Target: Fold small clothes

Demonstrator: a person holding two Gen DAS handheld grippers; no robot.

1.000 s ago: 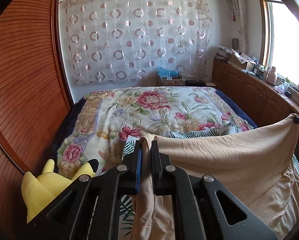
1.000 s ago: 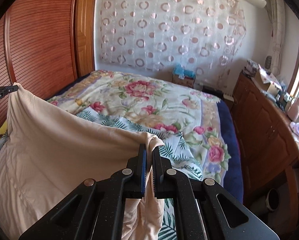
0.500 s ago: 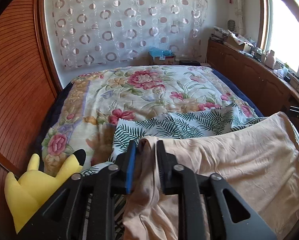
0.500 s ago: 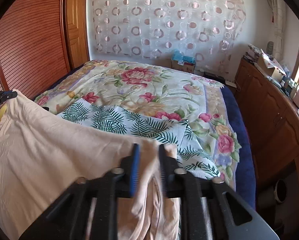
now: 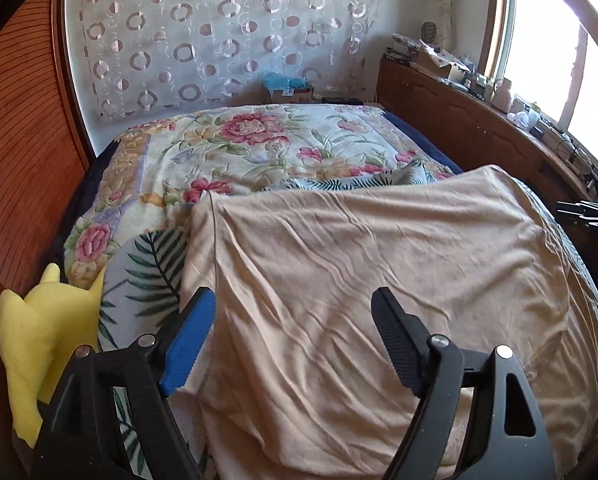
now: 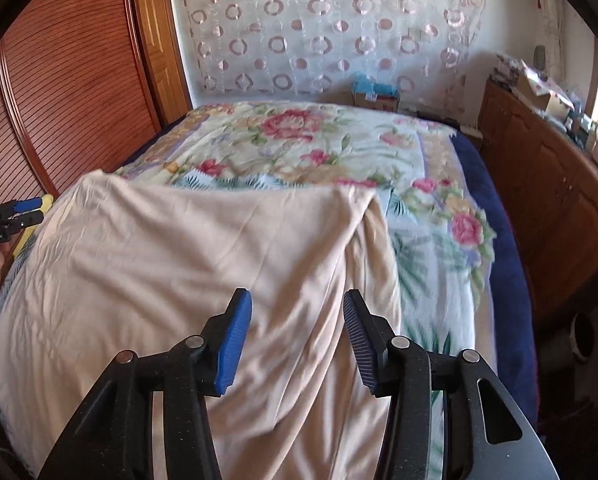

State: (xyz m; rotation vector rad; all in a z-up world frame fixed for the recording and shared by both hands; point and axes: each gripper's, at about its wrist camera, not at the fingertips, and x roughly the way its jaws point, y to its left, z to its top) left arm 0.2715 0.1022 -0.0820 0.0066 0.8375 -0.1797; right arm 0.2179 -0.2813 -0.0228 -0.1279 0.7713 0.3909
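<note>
A beige garment (image 5: 379,280) lies spread on the bed, over a white cloth with green leaf print (image 5: 151,264). It also shows in the right wrist view (image 6: 203,256). My left gripper (image 5: 295,312) is open and empty, hovering above the garment's near left part. My right gripper (image 6: 297,312) is open and empty above the garment's near right part. The right gripper shows at the right edge of the left wrist view (image 5: 587,216), and the left gripper at the left edge of the right wrist view (image 6: 15,212).
The bed has a floral quilt (image 5: 259,148). A yellow plush toy (image 5: 31,344) sits at the bed's left near corner. A wooden wardrobe (image 6: 67,80) stands on the left, a wooden cabinet (image 5: 479,128) with clutter under the window on the right.
Both grippers held the beige garment's top corners up, lowered it forward onto the bed, then opened and let go. The garment now lies flat.
</note>
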